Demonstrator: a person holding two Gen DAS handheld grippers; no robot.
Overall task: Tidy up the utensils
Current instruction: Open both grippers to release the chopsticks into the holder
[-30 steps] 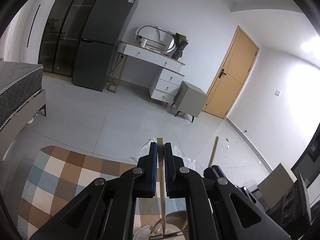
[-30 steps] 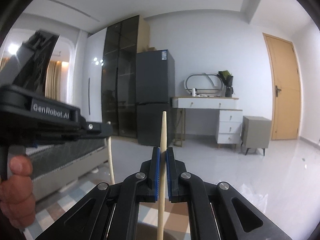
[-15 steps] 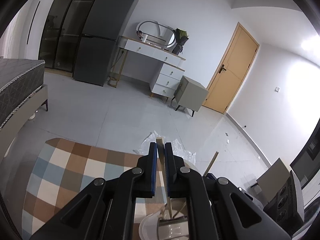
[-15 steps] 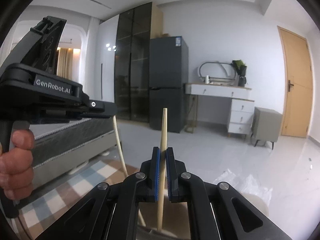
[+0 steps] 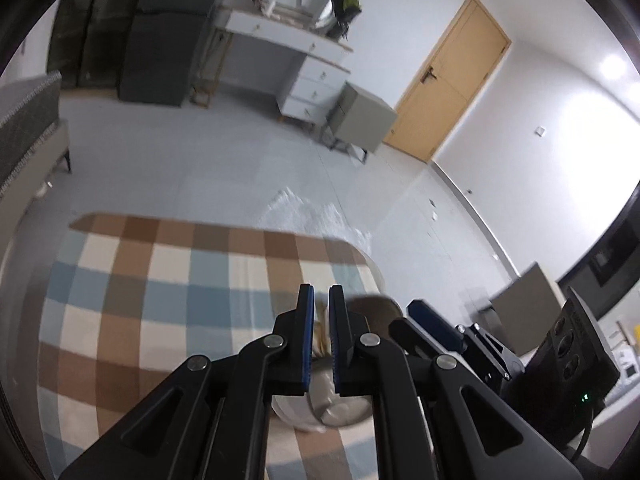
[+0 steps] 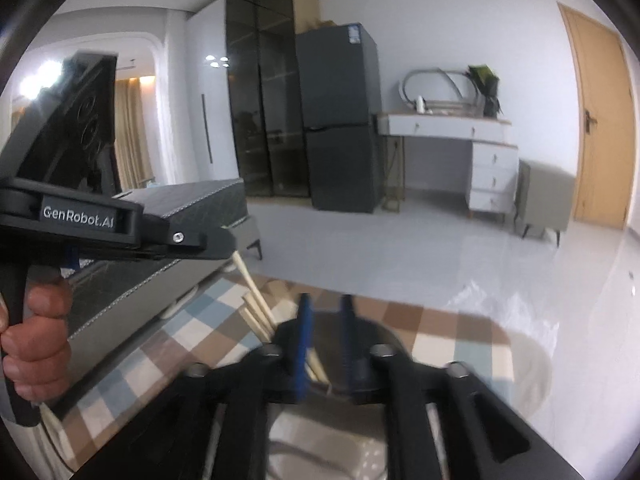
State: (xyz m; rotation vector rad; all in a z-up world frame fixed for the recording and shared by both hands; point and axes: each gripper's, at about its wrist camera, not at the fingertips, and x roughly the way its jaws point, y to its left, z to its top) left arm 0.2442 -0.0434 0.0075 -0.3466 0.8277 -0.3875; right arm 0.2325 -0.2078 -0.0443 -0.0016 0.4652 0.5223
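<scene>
Chopsticks [image 6: 256, 300] of pale wood stand slanted in a metal holder [image 5: 340, 404] on the table [image 5: 160, 300], which is covered by a cloth checked in brown, blue and cream. In the right wrist view they sit left of centre, low in the frame, leaning up toward the upper left; their lower ends pass behind the blue pad of the right hand-held gripper [image 6: 324, 340]. That gripper's jaws are opening, and the gap between them shows the dark mouth of the holder with nothing pinched. The picture is blurred there, so whether the left pad brushes a stick cannot be told.

In the left wrist view the left hand-held gripper [image 5: 319, 340] fills the lower centre, its blue pads [image 5: 306, 340] close together with only a narrow slit between. A pale sliver, seemingly a chopstick [image 5: 320, 334], shows in that slit, and the pads appear to pinch it above the holder, whose rim lies just below the fingertips. The holder rests near the table's right edge in this frame.

At the left of the right wrist view, a person's hand [image 6: 36, 336] grips the handle of the left gripper's black body. Behind the table lie a grey floor [image 5: 200, 160], a bed [image 6: 160, 248] at left, a dark fridge [image 6: 340, 120] and a wooden door [image 5: 448, 80].
</scene>
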